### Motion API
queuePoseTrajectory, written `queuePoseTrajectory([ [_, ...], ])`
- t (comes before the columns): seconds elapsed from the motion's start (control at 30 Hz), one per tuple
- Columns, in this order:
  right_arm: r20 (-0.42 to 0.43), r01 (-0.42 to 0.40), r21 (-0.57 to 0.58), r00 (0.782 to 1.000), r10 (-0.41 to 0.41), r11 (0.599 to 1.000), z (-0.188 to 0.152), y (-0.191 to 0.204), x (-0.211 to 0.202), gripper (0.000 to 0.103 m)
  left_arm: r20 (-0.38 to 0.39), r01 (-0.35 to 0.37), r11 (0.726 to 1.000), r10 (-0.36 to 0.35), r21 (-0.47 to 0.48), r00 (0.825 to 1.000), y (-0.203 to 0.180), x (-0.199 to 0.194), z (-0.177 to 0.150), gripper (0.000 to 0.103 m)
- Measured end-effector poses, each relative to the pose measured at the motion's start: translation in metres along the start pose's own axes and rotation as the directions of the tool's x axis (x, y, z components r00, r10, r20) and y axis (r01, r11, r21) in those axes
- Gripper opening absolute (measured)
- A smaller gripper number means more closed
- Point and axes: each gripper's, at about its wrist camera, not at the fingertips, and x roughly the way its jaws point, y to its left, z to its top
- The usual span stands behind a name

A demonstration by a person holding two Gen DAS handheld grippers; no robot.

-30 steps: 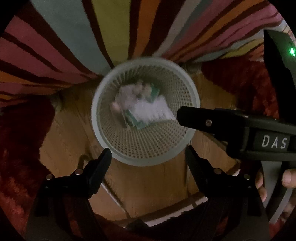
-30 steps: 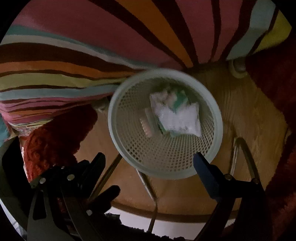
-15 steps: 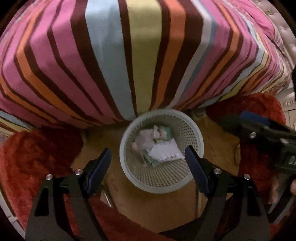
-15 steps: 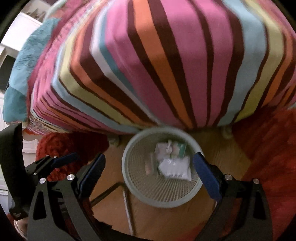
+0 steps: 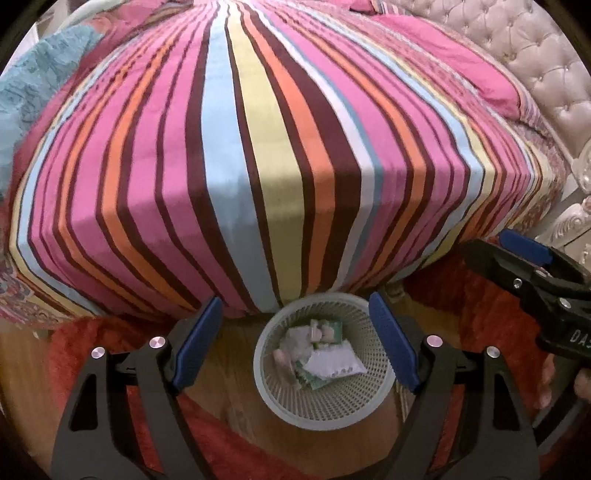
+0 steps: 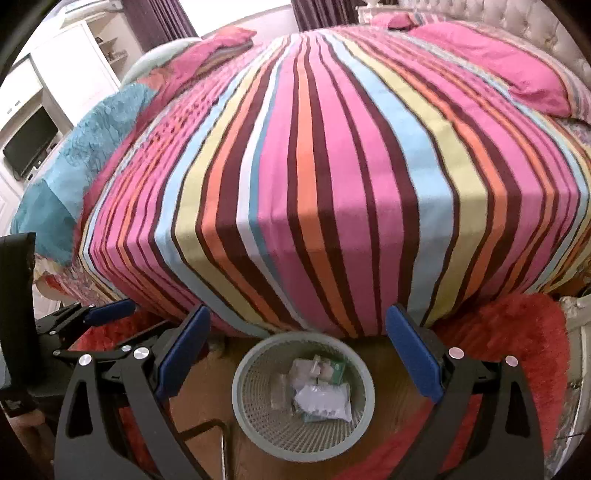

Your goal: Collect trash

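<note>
Looking down your left gripper (image 5: 295,332), you have the basket (image 5: 325,419) framed between its blue pads, standing on the wood floor (image 5: 229,354) at the foot of the striped bedspread (image 5: 258,166). The trash (image 5: 319,352) lies inside it: a white packet on top, with green and pale wrappers beneath, all below the rim. This view alone shows the tufted headboard (image 5: 535,55) at upper right, and your right gripper (image 5: 524,258) entering from the right edge, with fingers (image 5: 545,384) of your hand wrapped on its handle below.

From the right gripper (image 6: 297,343), you see the same basket (image 6: 299,448) and the same trash (image 6: 317,387), but also what the left view lacks: white cabinets (image 6: 74,66) and a dark screen (image 6: 29,144) at upper left, dark curtains (image 6: 159,18) along the top, and more of the teal blanket (image 6: 85,147) on the bed's left side. Your left gripper (image 6: 107,310) shows at the left edge, just over the red rug (image 6: 517,332).

Both claws stand spread wide, with nothing between the pads; neither touches the basket or its contents. Both point steeply downward from well above the basket, side by side, the left one to the left of the right. The pads of each sit level with one another, so neither tool is noticeably rolled.
</note>
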Motion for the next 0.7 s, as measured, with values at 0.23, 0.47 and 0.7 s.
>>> queuePoseTrajectory([
  [0.23,0.059,0.026,-0.037,0.998,-0.024,0.999,0.002,0.006,-0.016,0.091,0.050,-0.048,0.998,0.046,0.035,0.998,-0.007,-0.010,0.004,0.079],
  [0.47,0.108,0.046,-0.040,0.993,-0.041,0.998,0.005,0.006,-0.027,0.091,0.093,-0.053,0.998,0.051,0.024,0.994,-0.006,-0.024,0.008,0.079],
  [0.7,0.132,0.054,-0.060,0.990,-0.045,0.997,0.009,0.009,-0.035,0.091,0.142,-0.098,0.994,0.091,0.044,0.986,-0.011,-0.038,0.012,0.079],
])
